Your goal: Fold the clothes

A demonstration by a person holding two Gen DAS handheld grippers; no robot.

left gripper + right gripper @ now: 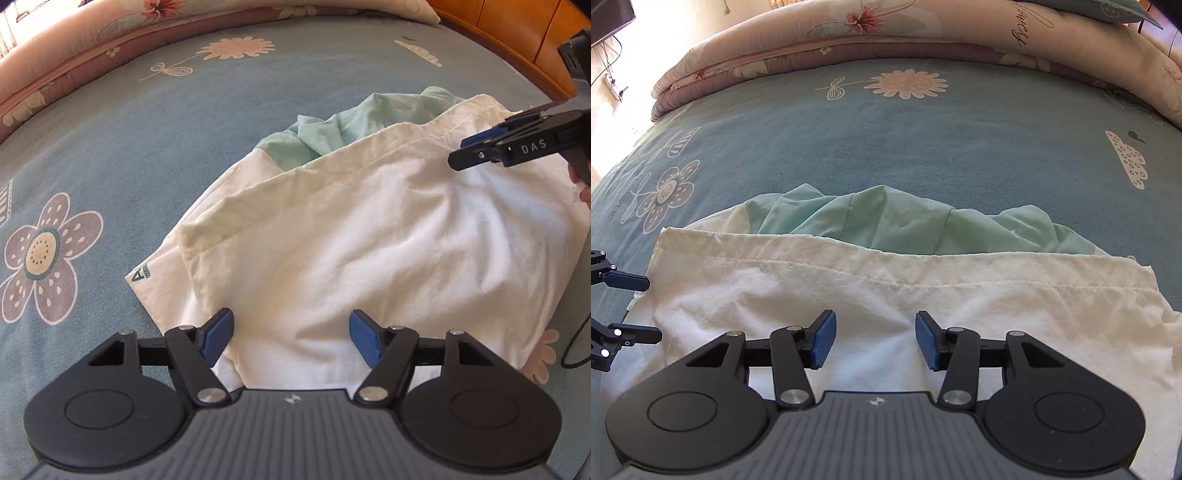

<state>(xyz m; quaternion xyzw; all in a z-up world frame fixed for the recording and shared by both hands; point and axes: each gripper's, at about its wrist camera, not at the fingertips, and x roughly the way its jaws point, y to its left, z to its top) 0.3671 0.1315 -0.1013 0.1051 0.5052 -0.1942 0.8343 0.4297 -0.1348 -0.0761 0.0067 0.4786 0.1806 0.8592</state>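
A white garment [369, 240] lies on the bed with its hemmed edge folded over. A mint-green part [332, 136] of it bunches up along the far side, and a small dark logo [142, 275] shows at its left corner. My left gripper [291, 339] is open over the near edge of the white cloth, with nothing between its blue pads. My right gripper [875, 339] is also open and empty over the white garment [886, 280], with the green part [886, 221] beyond it. The right gripper [460, 153] hangs over the cloth's right side in the left wrist view. The left gripper [654, 310] shows at the cloth's left edge.
The bed is covered by a blue sheet [147, 147] printed with flowers. A folded pink floral quilt [886, 33] lies along the far side. Wooden furniture [517, 29] stands at the far right. A dark cable [576, 350] hangs near the right edge.
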